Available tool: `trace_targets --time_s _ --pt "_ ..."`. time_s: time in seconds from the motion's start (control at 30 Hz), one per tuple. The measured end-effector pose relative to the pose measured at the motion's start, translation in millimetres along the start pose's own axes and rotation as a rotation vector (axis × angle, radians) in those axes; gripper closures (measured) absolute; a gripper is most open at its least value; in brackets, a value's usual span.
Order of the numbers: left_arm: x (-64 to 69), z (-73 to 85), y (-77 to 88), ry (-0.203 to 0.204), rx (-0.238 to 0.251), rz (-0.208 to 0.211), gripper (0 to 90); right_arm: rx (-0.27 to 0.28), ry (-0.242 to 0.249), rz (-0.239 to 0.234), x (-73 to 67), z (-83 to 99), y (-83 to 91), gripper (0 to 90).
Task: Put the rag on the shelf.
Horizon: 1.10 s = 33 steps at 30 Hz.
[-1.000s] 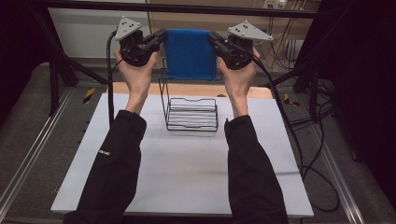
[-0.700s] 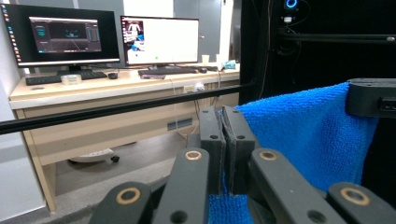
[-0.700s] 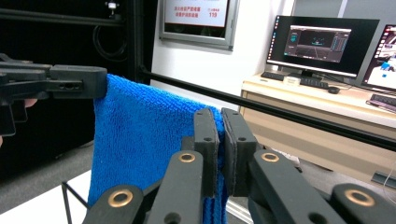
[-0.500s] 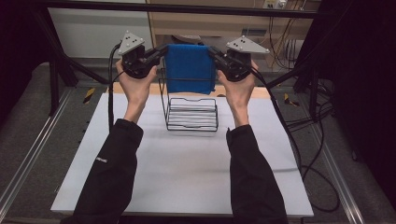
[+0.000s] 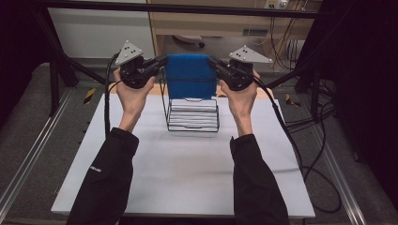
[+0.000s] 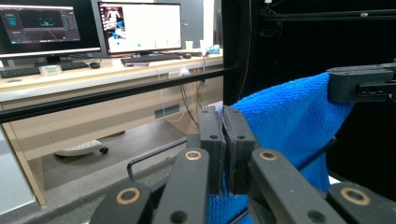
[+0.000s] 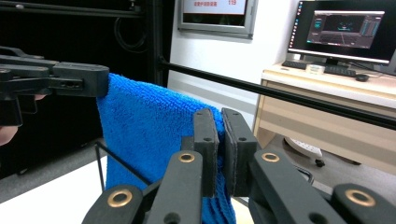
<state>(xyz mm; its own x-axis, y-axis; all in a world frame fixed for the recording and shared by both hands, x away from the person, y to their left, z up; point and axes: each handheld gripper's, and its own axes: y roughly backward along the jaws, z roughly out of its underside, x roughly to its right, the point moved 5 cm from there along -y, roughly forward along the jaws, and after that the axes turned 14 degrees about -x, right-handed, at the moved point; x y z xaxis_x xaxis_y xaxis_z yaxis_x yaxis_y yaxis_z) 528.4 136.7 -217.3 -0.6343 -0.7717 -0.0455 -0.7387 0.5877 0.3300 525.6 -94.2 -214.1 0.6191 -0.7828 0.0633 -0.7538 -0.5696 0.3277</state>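
Note:
A blue towel [image 5: 190, 75] hangs stretched between my two grippers above a black wire rack [image 5: 193, 115] that stands on the white table. My left gripper [image 5: 162, 61] is shut on the towel's left top corner. My right gripper [image 5: 211, 62] is shut on its right top corner. In the left gripper view the jaws pinch the blue towel [image 6: 285, 121], and the other gripper [image 6: 362, 84] holds its far edge. The right gripper view has the blue towel [image 7: 144, 126] clamped between its jaws. The towel's lower edge hangs just behind the rack's tall back wires.
The white table top [image 5: 183, 164] spreads under the rack, with dark floor and metal rails at both sides. A black frame bar [image 5: 187, 7] crosses at the back. Beyond it stand a wooden desk [image 6: 93, 88] and monitors [image 6: 140, 25]. Cables trail at the right.
Both grippers have come lower and slightly toward me with the towel, which now hangs nearer the rack. The grip on it is unchanged.

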Motion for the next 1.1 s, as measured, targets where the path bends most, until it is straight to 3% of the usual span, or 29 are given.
trace_targets --time_s 0.2,0.6,0.77,0.93,1.1 --pt "5.4 5.5 7.1 -0.013 -0.002 0.028 87.4 -0.013 0.022 -0.014 -3.7 4.3 5.9 85.6" --pt "16.3 20.9 13.7 -0.038 -0.059 0.058 87.2 -0.057 0.039 -0.048 -8.9 18.7 14.4 85.2" --pt "19.8 31.0 15.0 -0.043 -0.101 0.070 86.9 -0.089 0.054 -0.062 -12.6 26.4 16.1 84.9" --pt "24.7 39.2 14.7 -0.076 -0.145 0.058 85.9 -0.125 0.062 -0.071 -14.1 33.7 15.6 84.7" --pt "27.2 42.4 14.5 -0.075 -0.175 0.066 84.2 -0.160 0.063 -0.077 -13.7 40.8 14.0 84.7"
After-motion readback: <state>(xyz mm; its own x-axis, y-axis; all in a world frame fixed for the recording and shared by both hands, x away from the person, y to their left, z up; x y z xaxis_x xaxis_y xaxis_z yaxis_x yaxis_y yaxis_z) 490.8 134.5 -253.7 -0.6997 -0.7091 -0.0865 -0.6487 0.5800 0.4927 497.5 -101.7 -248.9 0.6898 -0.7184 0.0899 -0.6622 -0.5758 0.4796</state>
